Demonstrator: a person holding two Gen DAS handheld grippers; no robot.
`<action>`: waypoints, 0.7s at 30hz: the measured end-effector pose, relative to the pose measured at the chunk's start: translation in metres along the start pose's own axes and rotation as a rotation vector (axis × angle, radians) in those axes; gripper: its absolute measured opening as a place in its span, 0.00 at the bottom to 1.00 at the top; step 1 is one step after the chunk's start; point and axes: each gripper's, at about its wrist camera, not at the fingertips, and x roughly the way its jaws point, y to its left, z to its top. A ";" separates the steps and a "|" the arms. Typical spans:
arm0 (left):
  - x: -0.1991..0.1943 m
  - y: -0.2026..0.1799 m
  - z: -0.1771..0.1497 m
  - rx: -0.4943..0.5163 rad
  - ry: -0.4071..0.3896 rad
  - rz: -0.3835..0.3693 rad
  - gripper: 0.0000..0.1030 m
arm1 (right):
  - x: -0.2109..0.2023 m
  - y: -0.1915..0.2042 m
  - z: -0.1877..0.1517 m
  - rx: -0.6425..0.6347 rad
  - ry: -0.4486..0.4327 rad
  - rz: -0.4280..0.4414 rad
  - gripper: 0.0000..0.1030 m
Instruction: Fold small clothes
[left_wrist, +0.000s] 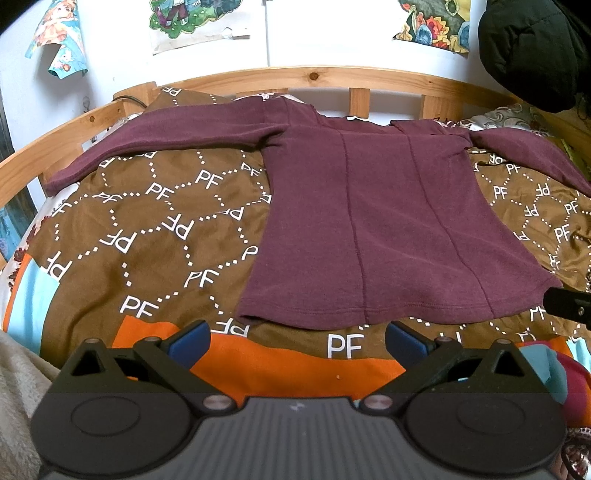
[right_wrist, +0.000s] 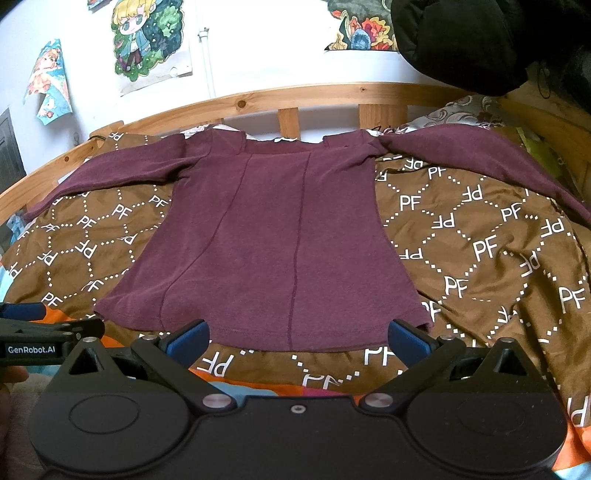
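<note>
Two grippers — left gripper (left_wrist: 297, 341), right gripper (right_wrist: 297, 341) — spread wide, one maroon shirt (left_wrist: 388, 229), flat

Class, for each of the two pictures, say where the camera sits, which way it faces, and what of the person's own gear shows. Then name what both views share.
Left wrist view: sits on the left claw, facing across the bed toward the wooden headboard; its open blue fingers show, with the other claw's tip at the right edge.
Right wrist view: sits on the right claw, facing the same way; its open fingers show, with the left claw at the left edge.
Shared: the maroon long-sleeved top lying flat on the brown PF-printed cover, and wall posters.
</note>
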 end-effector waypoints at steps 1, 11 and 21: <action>0.000 0.000 0.000 0.002 0.003 -0.001 0.99 | 0.000 0.000 0.000 -0.001 -0.001 -0.002 1.00; -0.005 -0.018 0.051 0.163 -0.031 -0.130 0.99 | 0.002 0.002 0.010 -0.087 0.008 -0.082 0.99; 0.033 -0.040 0.125 0.253 -0.014 -0.169 0.99 | 0.024 0.006 0.040 -0.222 -0.001 -0.162 0.99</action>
